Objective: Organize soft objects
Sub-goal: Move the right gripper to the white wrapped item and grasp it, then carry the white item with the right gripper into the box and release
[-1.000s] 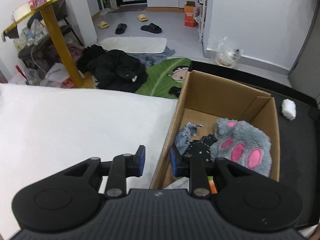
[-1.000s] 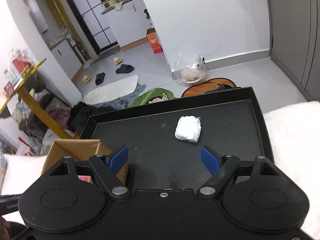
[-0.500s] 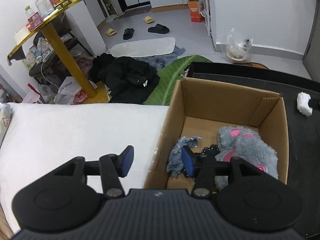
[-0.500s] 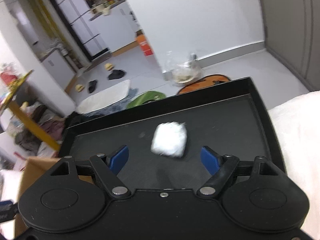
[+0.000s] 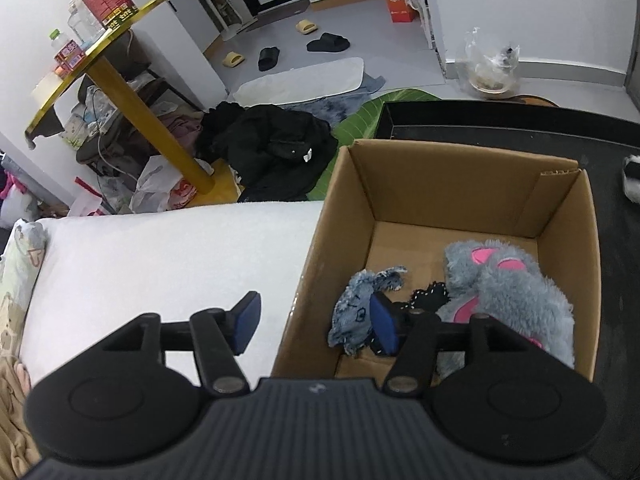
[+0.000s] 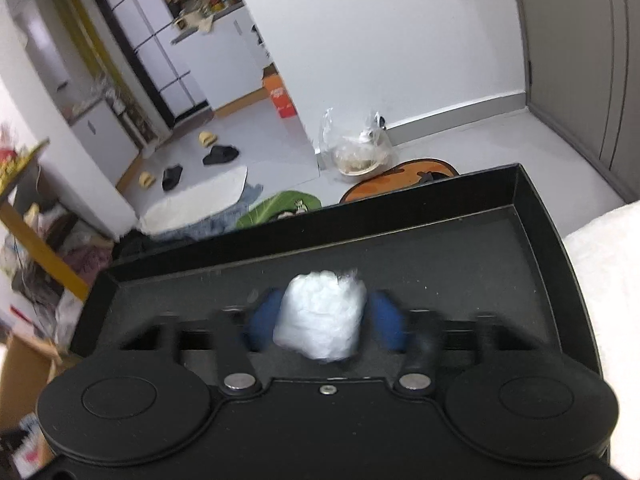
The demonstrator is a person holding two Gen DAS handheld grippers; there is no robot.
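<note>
Right wrist view is showing the right tongs (image 6: 326, 322) closing narrowly around the white soft lump (image 6: 320, 314), lying mid black tray (image 6: 532, 216); left tongs (image 5: 314, 324) are opening, empty.

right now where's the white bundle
In the right wrist view the white bundle sits on the black tray, between the blue pads of the right claw, which has just been closing.

surface: white bed (image 5: 160, 248) | on it: cardboard box (image 5: 452, 184), black tray (image 6: 532, 216)
</note>
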